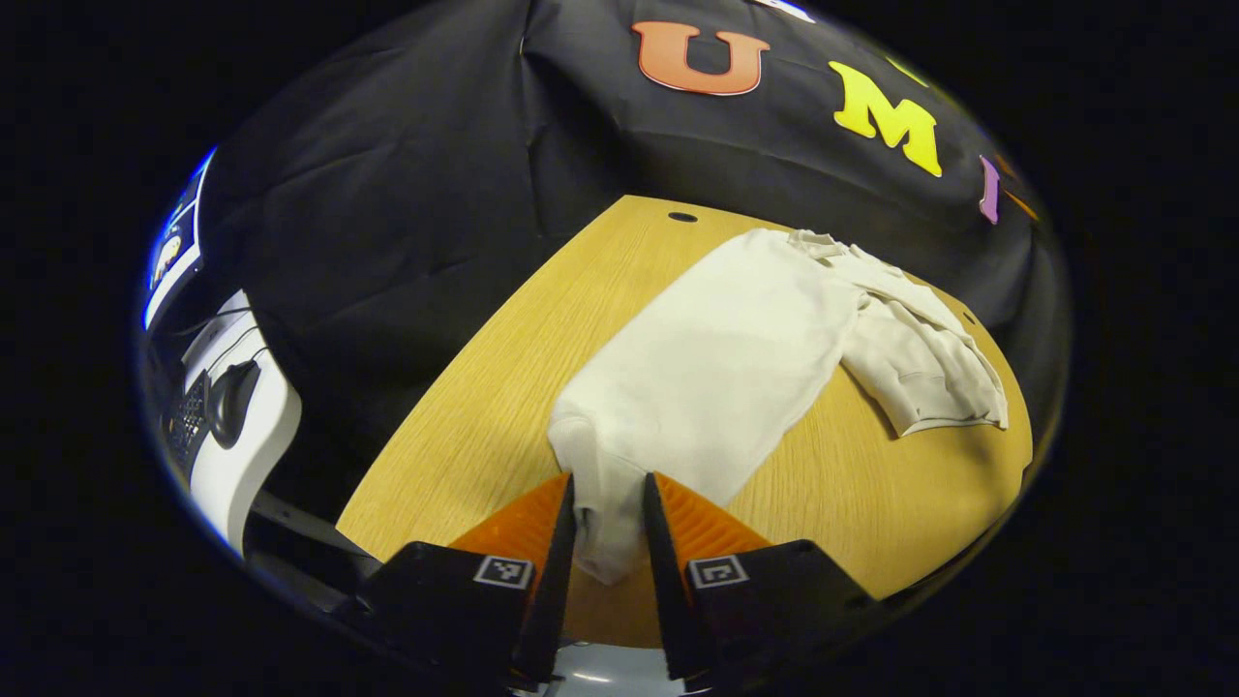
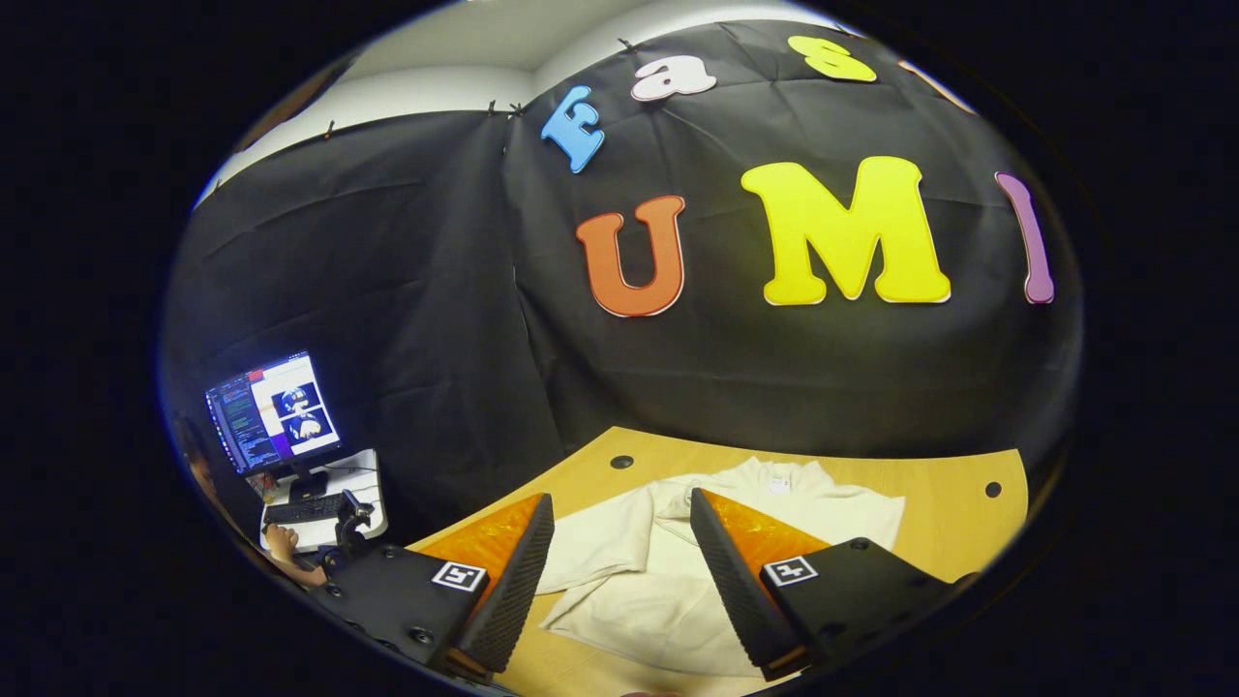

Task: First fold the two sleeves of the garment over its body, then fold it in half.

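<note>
1 cream garment [image 1: 721, 363] lies spread across the wooden table [image 1: 465, 426], its long axis running from the near edge, where the left gripper [image 1: 608, 523] works, away toward the far edge under the booth's black cloth wall. In the left gripper view, 1 sleeve [image 1: 920, 358] lies loosely bunched on the bare wood along the garment's right side, toward the table's right edge, not yet laid flat over the body. The opposite sleeve cannot be made out.

The left gripper has a tongue of cream cloth from the garment's near corner between its 2 fingers, at the near edge of the table; the jaws stand only narrowly apart around the fabric and look to be pinching it, though contact on both sides is not certain. The right gripper [image 2: 612, 552] hovers above the garment with its jaws wide apart and nothing between them, the collar end [image 2: 774, 479] lying ahead of it toward the far edge.

On this evidence the left gripper is the nearer to a hold, and any fold would have to carry cloth inward across the body.

A monitor [image 2: 273, 410] glows on a side desk [image 2: 329, 503] beyond the table's left edge.
</note>
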`<state>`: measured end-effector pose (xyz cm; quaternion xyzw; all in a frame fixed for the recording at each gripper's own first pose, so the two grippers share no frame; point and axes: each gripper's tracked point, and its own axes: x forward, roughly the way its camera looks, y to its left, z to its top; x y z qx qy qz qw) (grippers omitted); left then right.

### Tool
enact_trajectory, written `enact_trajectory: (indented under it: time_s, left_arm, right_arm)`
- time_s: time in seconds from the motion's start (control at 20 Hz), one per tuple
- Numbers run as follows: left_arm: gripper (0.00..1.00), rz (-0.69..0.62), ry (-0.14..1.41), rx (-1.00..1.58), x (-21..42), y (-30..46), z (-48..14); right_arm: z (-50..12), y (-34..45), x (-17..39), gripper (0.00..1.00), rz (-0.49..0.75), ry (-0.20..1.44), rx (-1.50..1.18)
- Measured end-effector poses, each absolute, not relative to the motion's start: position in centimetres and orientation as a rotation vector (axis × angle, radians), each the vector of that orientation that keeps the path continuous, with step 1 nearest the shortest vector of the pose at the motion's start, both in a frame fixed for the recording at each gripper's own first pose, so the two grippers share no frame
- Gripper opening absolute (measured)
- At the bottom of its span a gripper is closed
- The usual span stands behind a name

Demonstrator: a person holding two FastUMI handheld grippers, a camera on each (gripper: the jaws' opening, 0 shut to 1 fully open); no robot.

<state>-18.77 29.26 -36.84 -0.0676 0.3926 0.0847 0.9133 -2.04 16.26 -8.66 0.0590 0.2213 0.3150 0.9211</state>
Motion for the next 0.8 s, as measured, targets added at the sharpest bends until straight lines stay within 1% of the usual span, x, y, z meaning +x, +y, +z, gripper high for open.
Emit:
enact_trajectory:
  time_s: [0.05,0.1,0.15,0.2,0.25,0.35,0.4,0.55,0.8]
  left_arm:
    - [0.32,0.177,0.811,-0.164,-18.8,29.2,-36.8]
    - [0.26,0.184,0.813,-0.189,-18.7,29.2,-36.9]
    - [0.22,0.189,0.813,-0.215,-18.7,29.3,-36.8]
    - [0.2,0.192,0.814,-0.24,-18.6,29.2,-36.7]
    - [0.14,0.197,0.815,-0.264,-18.6,29.2,-36.7]
    - [0.07,0.184,0.83,-0.325,-18.5,28.4,-36.6]
    - [0.06,0.184,0.851,-0.333,-18.5,28.1,-36.6]
    - [0.05,0.153,0.894,-0.308,-18.5,27.2,-36.2]
    - [0.04,0.106,0.863,-0.261,-17.2,25.9,-33.2]
  right_arm:
    - [-8.7,15.9,-2.0,0.88,0.639,0.457,0.123]
    - [-8.8,15.4,-2.0,0.88,0.631,0.461,0.127]
    - [-8.8,15.1,-2.0,0.88,0.624,0.464,0.133]
    - [-8.7,14.9,-2.0,0.88,0.615,0.465,0.14]
    - [-8.7,14.7,-1.8,0.88,0.611,0.467,0.146]
    - [-8.6,14.2,-1.9,0.89,0.605,0.464,0.146]
    - [-8.3,14.1,-1.9,0.9,0.605,0.458,0.145]
    - [-8.4,13.7,-1.9,0.9,0.602,0.46,0.159]
    - [-7.9,12.8,-2.1,0.9,0.605,0.455,0.175]
